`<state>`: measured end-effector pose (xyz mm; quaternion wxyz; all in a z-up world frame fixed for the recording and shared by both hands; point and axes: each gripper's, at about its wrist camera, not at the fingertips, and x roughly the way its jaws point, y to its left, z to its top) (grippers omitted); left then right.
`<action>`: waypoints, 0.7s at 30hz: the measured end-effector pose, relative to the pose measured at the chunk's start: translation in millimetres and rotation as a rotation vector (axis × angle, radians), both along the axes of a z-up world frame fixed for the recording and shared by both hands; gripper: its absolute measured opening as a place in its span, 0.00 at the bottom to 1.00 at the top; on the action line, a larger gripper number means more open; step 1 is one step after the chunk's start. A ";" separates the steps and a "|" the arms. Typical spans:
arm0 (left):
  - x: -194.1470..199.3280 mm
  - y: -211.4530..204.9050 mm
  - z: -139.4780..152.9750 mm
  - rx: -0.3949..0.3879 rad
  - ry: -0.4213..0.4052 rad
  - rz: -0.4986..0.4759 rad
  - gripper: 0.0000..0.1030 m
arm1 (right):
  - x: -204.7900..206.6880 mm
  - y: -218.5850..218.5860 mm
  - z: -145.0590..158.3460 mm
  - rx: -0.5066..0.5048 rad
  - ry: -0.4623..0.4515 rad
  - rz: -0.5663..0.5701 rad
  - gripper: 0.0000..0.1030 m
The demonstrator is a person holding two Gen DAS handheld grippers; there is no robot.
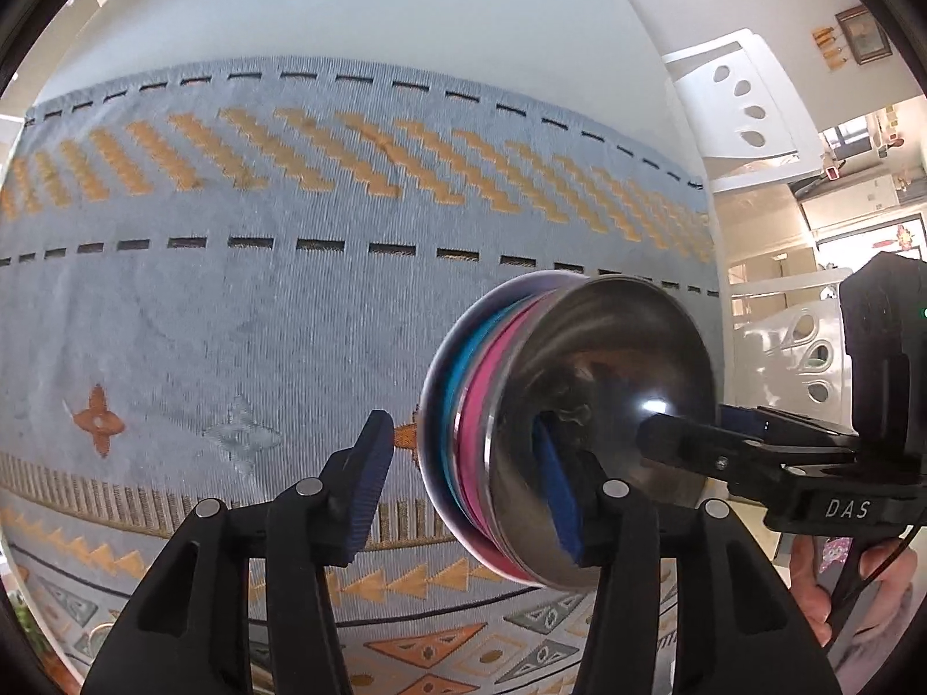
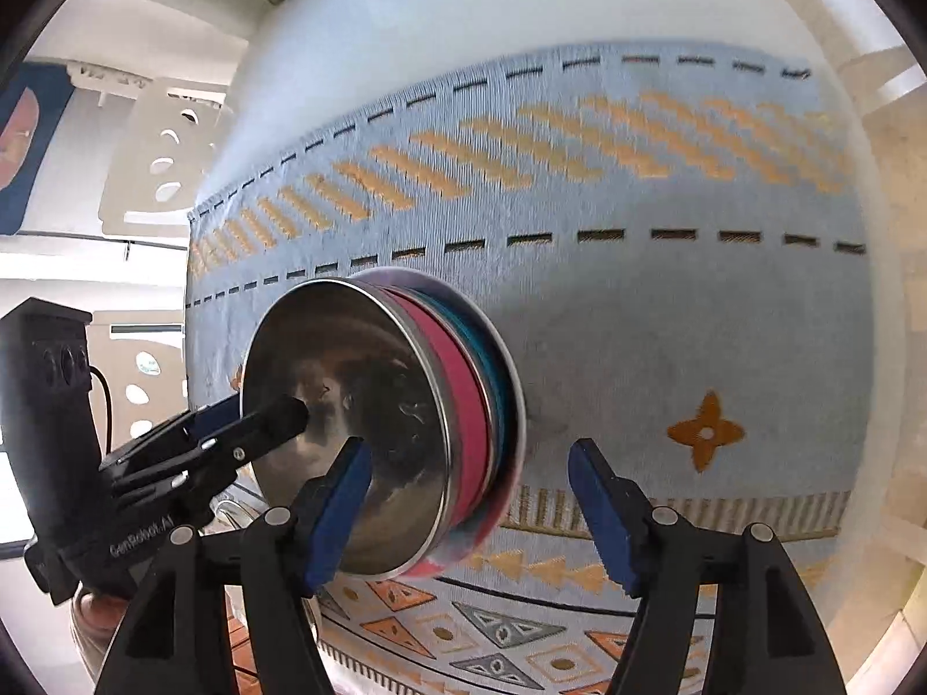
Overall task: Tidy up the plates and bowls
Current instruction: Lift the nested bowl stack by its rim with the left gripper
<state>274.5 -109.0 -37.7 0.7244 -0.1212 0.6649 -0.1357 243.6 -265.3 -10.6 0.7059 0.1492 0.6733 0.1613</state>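
Observation:
A nested stack of dishes sits on the patterned cloth: a steel bowl (image 1: 608,382) (image 2: 347,394) on top, then a pink bowl (image 1: 492,394) (image 2: 457,405), a teal one (image 1: 460,370) (image 2: 492,347) and a pale plate (image 1: 431,405) (image 2: 518,405) at the bottom. My left gripper (image 1: 463,492) (image 2: 255,411) straddles one side of the stack's rim, one pad inside the steel bowl, the other standing off outside. My right gripper (image 2: 472,509) (image 1: 689,425) straddles the opposite rim the same way. Both are open, and no pad presses on the stack.
The light blue cloth (image 1: 232,289) (image 2: 637,318) with orange motifs covers a white table (image 1: 347,11). A white chair (image 1: 747,104) (image 2: 162,162) with oval cut-outs stands past the table's edge. A hand (image 1: 811,596) holds the right gripper's handle.

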 end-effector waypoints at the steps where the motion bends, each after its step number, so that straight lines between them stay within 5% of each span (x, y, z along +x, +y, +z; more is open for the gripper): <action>1: 1.0 -0.6 -3.5 0.002 0.007 -0.002 0.46 | 2.5 1.7 -4.0 0.002 0.006 -0.001 0.66; 6: 4.7 -5.5 -21.7 0.015 0.037 -0.021 0.48 | 12.8 10.0 -25.9 -0.013 0.040 0.017 0.66; 11: 7.1 -0.8 -29.0 -0.063 0.029 0.016 0.47 | 19.1 9.5 -40.9 -0.006 0.059 0.000 0.66; 14: 5.0 -1.1 -30.6 -0.118 0.015 0.020 0.36 | 21.6 6.7 -49.7 0.041 0.078 -0.012 0.66; 16: 3.8 -2.7 -28.9 -0.109 -0.004 0.015 0.36 | 21.3 1.4 -55.0 0.089 0.094 -0.039 0.63; 17: 3.1 -2.5 -28.7 -0.111 -0.010 0.014 0.36 | 20.4 -0.4 -57.3 0.122 0.101 -0.050 0.53; 21: 3.5 -3.8 -27.2 -0.098 -0.007 0.018 0.34 | 16.5 -3.7 -60.6 0.187 0.108 -0.072 0.51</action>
